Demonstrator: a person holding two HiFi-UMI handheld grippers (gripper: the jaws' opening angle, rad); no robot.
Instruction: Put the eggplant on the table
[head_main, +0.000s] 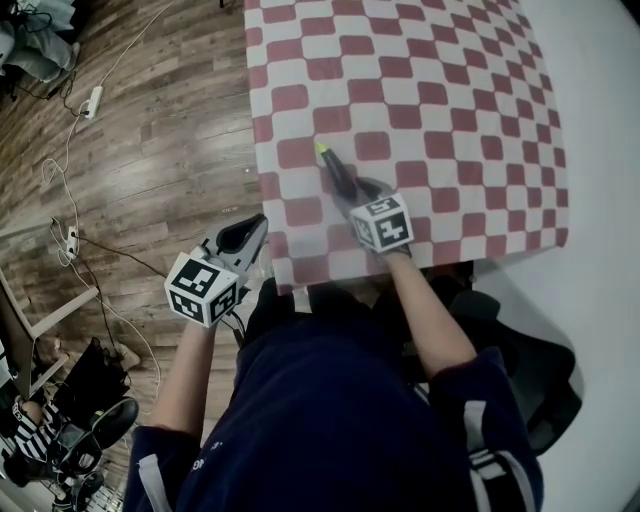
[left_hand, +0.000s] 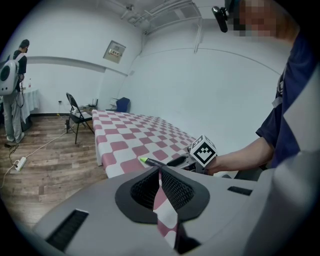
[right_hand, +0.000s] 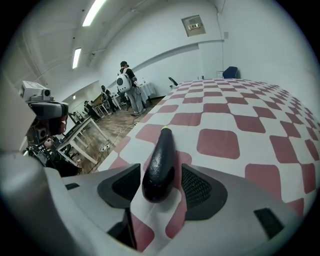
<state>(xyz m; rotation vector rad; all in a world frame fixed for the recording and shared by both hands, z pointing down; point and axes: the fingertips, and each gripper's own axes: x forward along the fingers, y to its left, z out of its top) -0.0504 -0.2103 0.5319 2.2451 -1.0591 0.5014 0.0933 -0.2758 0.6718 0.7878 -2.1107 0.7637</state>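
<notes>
Resting on the table (head_main: 430, 80): eggplant (right_hand: 160, 160) | right gripper (right_hand: 160, 186) loose around it; left gripper (left_hand: 160, 187) pinching tablecloth (left_hand: 167, 212) | looks basically done

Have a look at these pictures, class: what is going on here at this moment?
A person holds a gripper in each hand over a red-and-white checked tablecloth. The dark eggplant lies on the cloth near its front edge, between the jaws of the right gripper. Those jaws stand apart and do not press on it, so it looks already set down. The left gripper is shut on the hanging edge of the cloth.
</notes>
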